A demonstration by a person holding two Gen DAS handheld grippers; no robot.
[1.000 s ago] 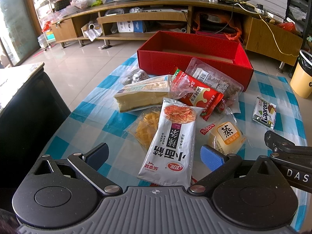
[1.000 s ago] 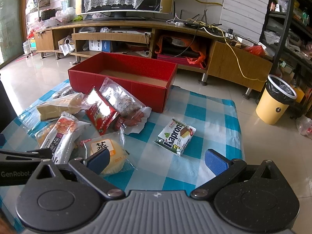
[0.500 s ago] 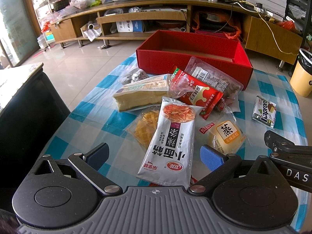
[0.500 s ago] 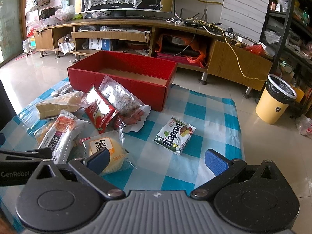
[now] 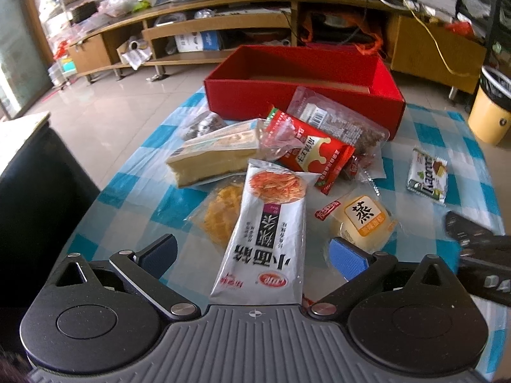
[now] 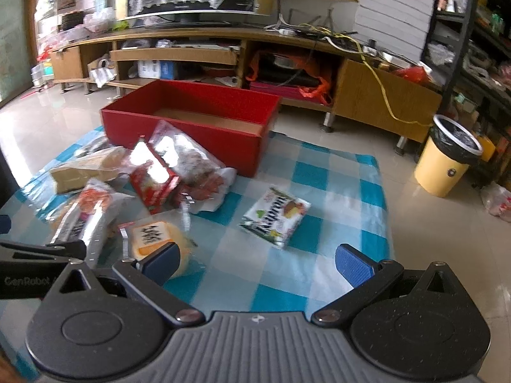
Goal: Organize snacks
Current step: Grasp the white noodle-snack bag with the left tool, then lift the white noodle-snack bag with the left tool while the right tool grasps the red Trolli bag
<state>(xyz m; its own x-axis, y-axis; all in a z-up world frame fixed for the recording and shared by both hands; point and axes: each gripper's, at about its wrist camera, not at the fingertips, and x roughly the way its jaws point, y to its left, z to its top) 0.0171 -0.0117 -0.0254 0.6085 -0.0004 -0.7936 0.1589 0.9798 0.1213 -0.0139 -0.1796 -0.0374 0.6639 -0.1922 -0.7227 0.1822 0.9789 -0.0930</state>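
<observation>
Several snack packs lie on a blue-checked cloth [image 5: 127,188] before an open red box [image 5: 300,86]. My left gripper [image 5: 252,253] is open, its fingers straddling the near end of a white noodle-snack pack [image 5: 268,233]. Around that pack lie a cake slab [image 5: 217,156], a red pack [image 5: 306,156], a clear pack [image 5: 338,121], a yellow bun [image 5: 364,220] and a Kapron wafer [image 5: 428,175]. My right gripper [image 6: 255,260] is open above the cloth, with the wafer [image 6: 278,217] just ahead and the bun [image 6: 156,239] by its left finger. The red box [image 6: 191,121] looks empty.
A wooden TV cabinet [image 6: 223,48] runs along the back wall. A yellow bin [image 6: 447,162] stands on the tiled floor at the right. A dark piece of furniture [image 5: 35,198] borders the cloth on the left. Each gripper's body shows at the other view's edge.
Both grippers have moved forward a little over the cloth and both views are blurred. The snacks lie where they were and both grippers stay open.
</observation>
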